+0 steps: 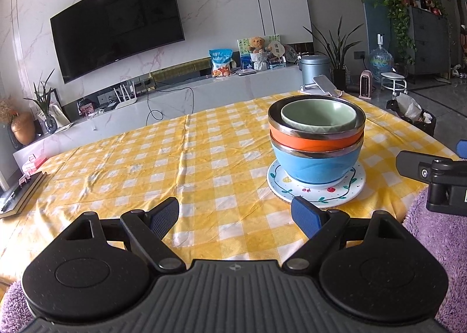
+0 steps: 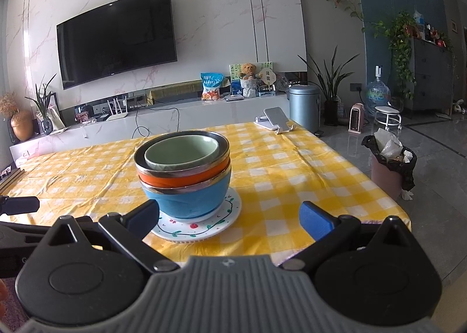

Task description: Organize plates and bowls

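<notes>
your left gripper [image 1: 235, 217] hovered low over the near edge of the table [image 1: 146, 163], its jaws spread wide apart with nothing between them. your right gripper [image 2: 230, 214] hung at the same near edge, jaws likewise wide apart and empty; part of it showed at the right side of the left wrist view.

the stack stood on the yellow checked tablecloth [image 2: 292, 175] toward the near right part of the table. at the bottom lay a white plate [image 1: 316, 191] painted with a green vine and red dots. on the plate sat a blue bowl [image 1: 316, 165], an orange bowl [image 1: 315, 140] nested in it, and a pale green bowl [image 1: 319, 116] nested inside the orange one. the blue and orange bowls had metal rims. all three sat upright.

in the right wrist view, the left finger [image 2: 146, 213] of your right gripper overlapped the left edge of the plate [image 2: 204, 225]; whether it touched the plate you could not tell. the stack lay off to the left of the gap between those jaws. from the left wrist view the plate was just beyond the right finger [image 1: 306, 214].

a phone on a white stand [image 2: 275, 121] rested near the far right corner of the table. a dark book [image 1: 20, 198] lay at the left edge.
</notes>
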Demonstrator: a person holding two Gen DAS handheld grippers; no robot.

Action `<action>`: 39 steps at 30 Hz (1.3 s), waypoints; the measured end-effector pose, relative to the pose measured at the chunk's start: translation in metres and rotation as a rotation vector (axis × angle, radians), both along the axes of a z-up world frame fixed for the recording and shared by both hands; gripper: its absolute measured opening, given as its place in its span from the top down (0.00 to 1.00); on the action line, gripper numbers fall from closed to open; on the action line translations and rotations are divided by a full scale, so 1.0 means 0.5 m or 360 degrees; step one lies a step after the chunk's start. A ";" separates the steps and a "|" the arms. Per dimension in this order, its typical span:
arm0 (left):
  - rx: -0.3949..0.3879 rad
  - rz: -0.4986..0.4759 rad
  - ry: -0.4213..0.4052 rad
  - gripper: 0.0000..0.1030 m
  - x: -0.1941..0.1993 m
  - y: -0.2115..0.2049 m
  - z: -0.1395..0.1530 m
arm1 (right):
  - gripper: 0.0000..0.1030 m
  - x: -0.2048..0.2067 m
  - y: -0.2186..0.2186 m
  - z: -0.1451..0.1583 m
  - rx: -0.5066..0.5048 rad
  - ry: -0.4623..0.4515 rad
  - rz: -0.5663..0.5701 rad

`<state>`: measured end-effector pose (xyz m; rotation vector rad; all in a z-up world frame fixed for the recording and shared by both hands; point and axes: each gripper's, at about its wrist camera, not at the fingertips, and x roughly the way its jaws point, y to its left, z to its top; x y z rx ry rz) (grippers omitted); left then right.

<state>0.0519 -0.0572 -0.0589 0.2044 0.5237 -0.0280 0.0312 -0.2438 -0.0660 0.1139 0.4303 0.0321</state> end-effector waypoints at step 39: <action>0.0017 -0.0019 -0.0016 0.02 -0.005 0.002 0.003 | 0.03 0.005 0.003 -0.006 -0.0019 0.0032 0.0014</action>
